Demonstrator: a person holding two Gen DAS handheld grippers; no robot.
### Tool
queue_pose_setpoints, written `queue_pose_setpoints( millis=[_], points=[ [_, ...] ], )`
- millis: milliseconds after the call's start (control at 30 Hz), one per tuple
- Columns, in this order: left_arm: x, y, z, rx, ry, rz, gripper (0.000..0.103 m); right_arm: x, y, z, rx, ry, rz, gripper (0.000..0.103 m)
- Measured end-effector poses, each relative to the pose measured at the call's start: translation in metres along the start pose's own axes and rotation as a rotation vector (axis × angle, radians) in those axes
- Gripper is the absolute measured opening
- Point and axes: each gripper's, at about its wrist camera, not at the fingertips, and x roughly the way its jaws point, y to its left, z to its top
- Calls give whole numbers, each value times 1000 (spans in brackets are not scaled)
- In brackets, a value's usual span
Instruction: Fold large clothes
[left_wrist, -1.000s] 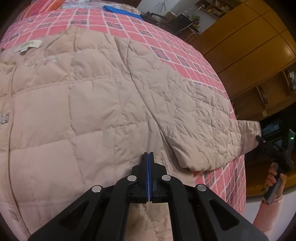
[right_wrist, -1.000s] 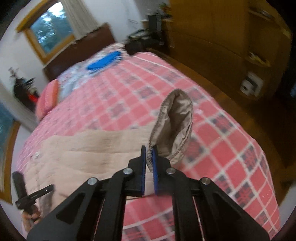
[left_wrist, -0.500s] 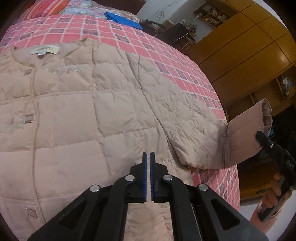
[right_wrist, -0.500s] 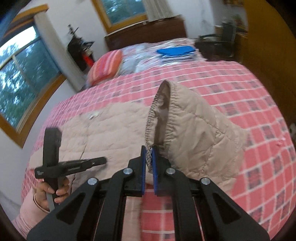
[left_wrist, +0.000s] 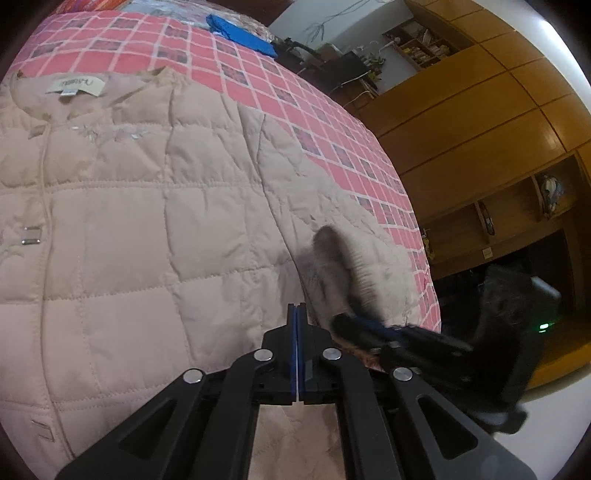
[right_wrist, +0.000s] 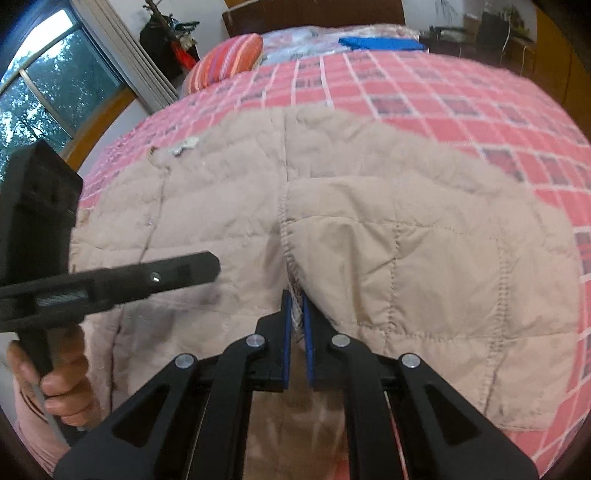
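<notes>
Our right gripper (right_wrist: 296, 310) clamps the cuff of the sleeve (right_wrist: 424, 266), laid over the beige quilted jacket (left_wrist: 129, 221); left gripper (left_wrist: 297, 321) fingers together, empty, on the checked bed (right_wrist: 424, 92).

You have a bed (right_wrist: 443, 99) before you, covered in a pink-and-red checked spread. A beige quilted jacket (left_wrist: 129, 229) lies flat across it, collar toward the far end. At that far end rest a striped red pillow (right_wrist: 225, 57) and a folded blue cloth (right_wrist: 380, 43), well apart from the jacket.
</notes>
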Motion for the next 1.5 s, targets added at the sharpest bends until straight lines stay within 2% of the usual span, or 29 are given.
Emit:
queue_pose_setpoints(
  millis=[200,233,267,333,400,433,467,533,600,700,833,933,967,1067,1167,1267,1433,1500],
  points=[
    [15,7,1,-38,32,4,0,6,-2,-5,-4,13,3,8],
    [17,8,0,-42,37,3,0,3,-1,-5,-13,11,9,12],
    [19,8,-1,-46,43,-3,0,-4,3,-6,-18,4,36,23],
    [21,5,-2,-51,46,-24,1,-23,10,-12,-44,-27,74,33],
    [20,1,-3,-57,37,-46,3,-51,13,-20,-70,-77,54,37],
    [20,-3,-2,-56,32,-53,15,-63,11,-23,-67,-101,52,37],
    [20,-7,-1,-58,25,-57,30,-77,5,-25,-51,-124,58,37],
    [21,-14,0,-58,18,-57,43,-100,-11,-28,-5,-160,29,37],
    [25,-21,3,-49,19,-68,44,-117,-32,-30,34,-193,-46,38],
    [37,-30,7,-38,41,-52,49,-127,-66,-40,131,-187,-73,38],
    [54,-39,13,-28,65,-36,46,-119,-92,-54,197,-157,-109,38],
    [57,-42,11,-11,73,-44,16,-111,-103,-62,234,-149,-101,38],
    [55,-41,10,-17,69,-52,10,-111,-106,-64,243,-152,-99,38],
    [44,-39,6,-14,43,-67,7,-118,-114,-67,268,-168,-90,38],
    [20,-36,3,10,-19,-74,6,-122,-120,-67,289,-184,-84,38],
    [-6,-26,2,-5,-61,-88,5,-120,-126,-66,317,-183,-59,38],
    [-61,-5,-1,9,-155,-52,5,-108,-127,-63,337,-164,15,40],
    [-81,6,-2,9,-183,-32,5,-99,-120,-59,326,-150,40,46]
  ],
)
